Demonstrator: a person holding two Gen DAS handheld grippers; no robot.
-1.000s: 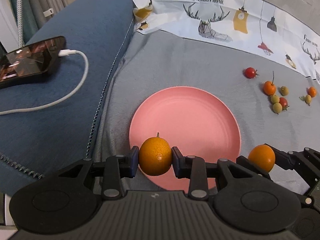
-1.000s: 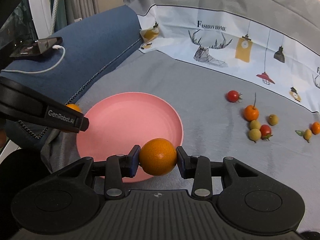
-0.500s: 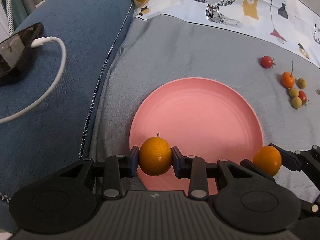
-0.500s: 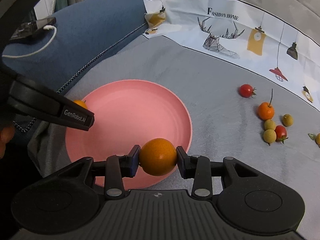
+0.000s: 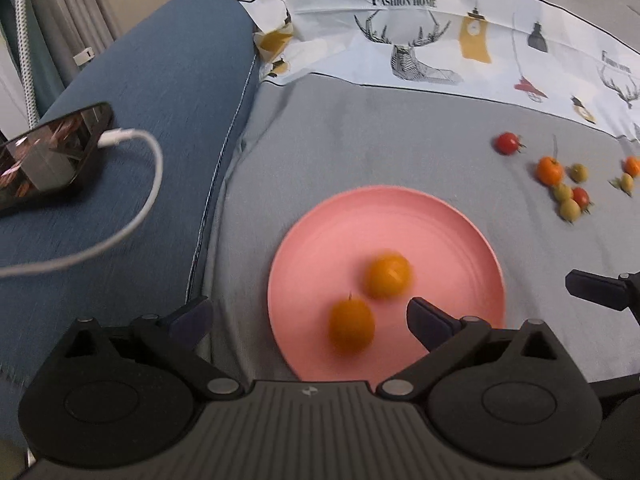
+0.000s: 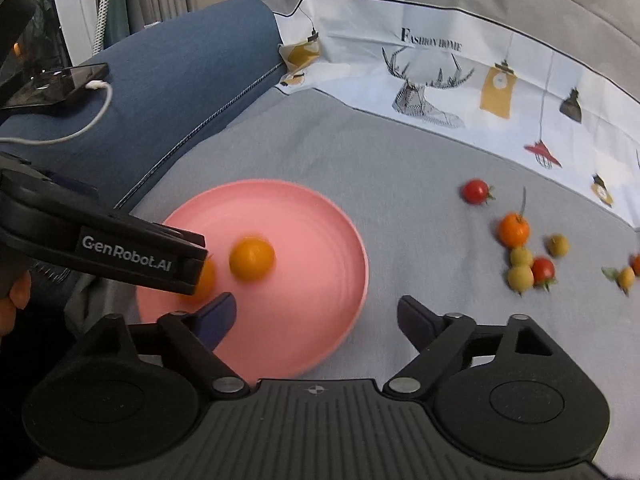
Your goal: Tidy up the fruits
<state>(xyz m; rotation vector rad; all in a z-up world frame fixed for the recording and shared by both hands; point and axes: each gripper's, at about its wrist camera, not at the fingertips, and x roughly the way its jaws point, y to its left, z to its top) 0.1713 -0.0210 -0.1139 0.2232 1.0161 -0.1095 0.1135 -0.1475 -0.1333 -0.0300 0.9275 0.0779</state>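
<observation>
Grey cloth (image 5: 360, 136) covers the work surface, edged at the back by a white printed band (image 5: 440, 32) with stag heads and lamps, and flanked on the left by a blue cushion (image 5: 160, 92) carrying a phone (image 5: 52, 156) on a white charging cable (image 5: 144, 200). Largest on the cloth is the round pink plate (image 5: 400, 216), seen from both wrist cameras. Both grippers hang above its near side, tilted downward: the left gripper (image 5: 308, 316) and the right gripper (image 6: 316, 316) each have jaws opening, spread wide with nothing pressed between the pads. Two orange kumquats sit on the plate, blurred. The stemmed kumquat (image 5: 351, 330) lies near the plate's near-left rim, its long axis running toward the camera, its stem pointing away toward the plate's centre. The rounder kumquat (image 5: 388, 275) lies just beside it, closer to the middle; its axis cannot be told. Well apart on the right, loose on the cloth, lies a scatter of cherry tomatoes (image 5: 560, 184), red, orange and yellow-green.
</observation>
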